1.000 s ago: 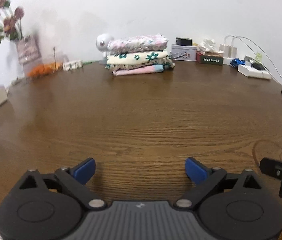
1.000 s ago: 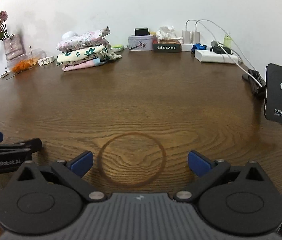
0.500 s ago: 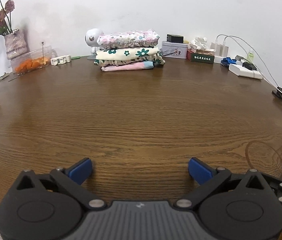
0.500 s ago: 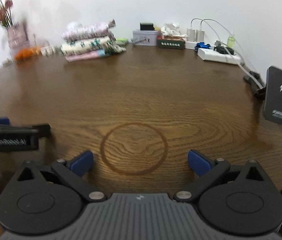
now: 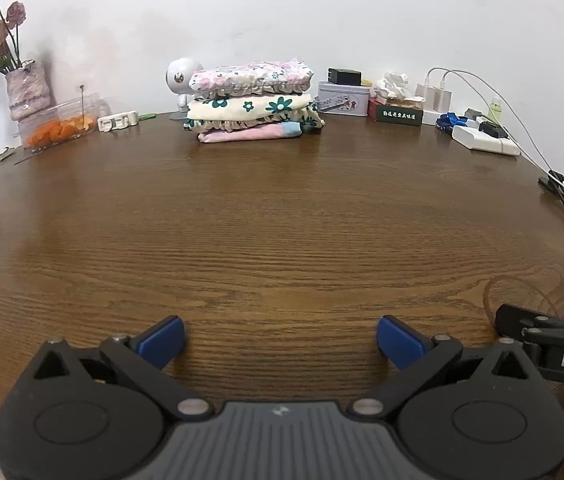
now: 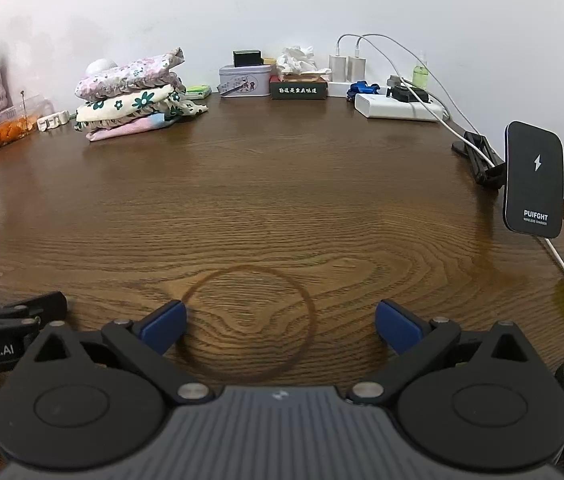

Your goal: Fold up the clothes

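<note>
You are holding both claws spread wide and empty, left claw [image 5: 280, 336] and right claw [image 6: 278, 320], steadied after swinging. The folded clothes [image 5: 252, 100] are sitting stacked far across the bench [image 5: 282, 220]; folding looks finished.

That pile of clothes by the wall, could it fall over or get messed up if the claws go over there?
It might. The pile of clothes looks uneven, its top piece tilting up at one end, so a nudge from the left claw or right claw could tip it. The little white robot toy stands right behind and could get knocked. Reaching right, a claw might snag the charger cables.
</note>
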A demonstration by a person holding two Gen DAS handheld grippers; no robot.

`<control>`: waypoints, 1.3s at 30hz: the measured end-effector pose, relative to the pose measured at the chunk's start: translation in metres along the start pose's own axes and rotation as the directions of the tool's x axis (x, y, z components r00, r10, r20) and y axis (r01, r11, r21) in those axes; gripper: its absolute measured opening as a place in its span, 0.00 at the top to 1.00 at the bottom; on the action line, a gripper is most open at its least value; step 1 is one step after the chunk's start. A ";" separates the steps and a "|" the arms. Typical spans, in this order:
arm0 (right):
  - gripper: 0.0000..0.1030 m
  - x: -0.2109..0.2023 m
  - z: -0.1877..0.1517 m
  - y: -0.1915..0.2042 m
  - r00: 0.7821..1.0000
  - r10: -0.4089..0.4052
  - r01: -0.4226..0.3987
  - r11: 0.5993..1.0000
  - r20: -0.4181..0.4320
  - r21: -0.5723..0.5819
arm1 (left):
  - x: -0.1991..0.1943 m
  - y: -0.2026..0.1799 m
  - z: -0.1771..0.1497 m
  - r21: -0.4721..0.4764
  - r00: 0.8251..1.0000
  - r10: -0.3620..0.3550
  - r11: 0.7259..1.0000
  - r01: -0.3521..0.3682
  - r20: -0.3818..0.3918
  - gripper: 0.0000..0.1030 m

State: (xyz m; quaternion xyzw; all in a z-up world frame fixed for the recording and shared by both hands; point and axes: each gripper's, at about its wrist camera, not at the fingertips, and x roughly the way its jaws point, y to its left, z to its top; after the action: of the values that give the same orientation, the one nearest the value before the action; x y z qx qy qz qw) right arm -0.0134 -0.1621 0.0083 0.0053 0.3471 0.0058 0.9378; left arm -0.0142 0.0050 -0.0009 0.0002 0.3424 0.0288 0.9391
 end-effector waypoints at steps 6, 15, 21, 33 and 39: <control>0.01 0.001 0.002 0.006 1.000 0.022 -0.022 1.000 0.000 -0.019 | -0.001 -0.002 0.000 0.000 1.000 -0.002 1.000 0.002 0.000 0.00; 0.01 0.001 0.002 0.005 1.000 0.027 -0.027 0.999 0.000 -0.020 | -0.002 -0.002 0.001 -0.004 1.000 -0.004 1.000 0.004 0.000 0.00; 0.01 0.000 0.001 0.005 1.000 0.031 -0.031 0.999 0.001 -0.022 | -0.002 -0.002 0.001 -0.001 1.000 -0.003 1.000 0.003 0.000 0.00; 0.00 -0.001 0.000 0.006 0.999 0.041 -0.041 0.999 0.001 -0.031 | -0.002 -0.002 0.002 -0.003 1.000 -0.003 1.000 0.003 0.000 0.00; 0.01 -0.002 0.000 0.006 0.999 0.042 -0.042 0.999 0.001 -0.029 | -0.003 -0.002 0.002 -0.002 1.000 -0.002 1.000 0.002 0.000 0.00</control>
State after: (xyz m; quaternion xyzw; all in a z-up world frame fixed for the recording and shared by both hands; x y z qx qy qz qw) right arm -0.0146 -0.1558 0.0094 -0.0013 0.3460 0.0304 0.9378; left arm -0.0145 0.0032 0.0025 -0.0012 0.3425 0.0280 0.9391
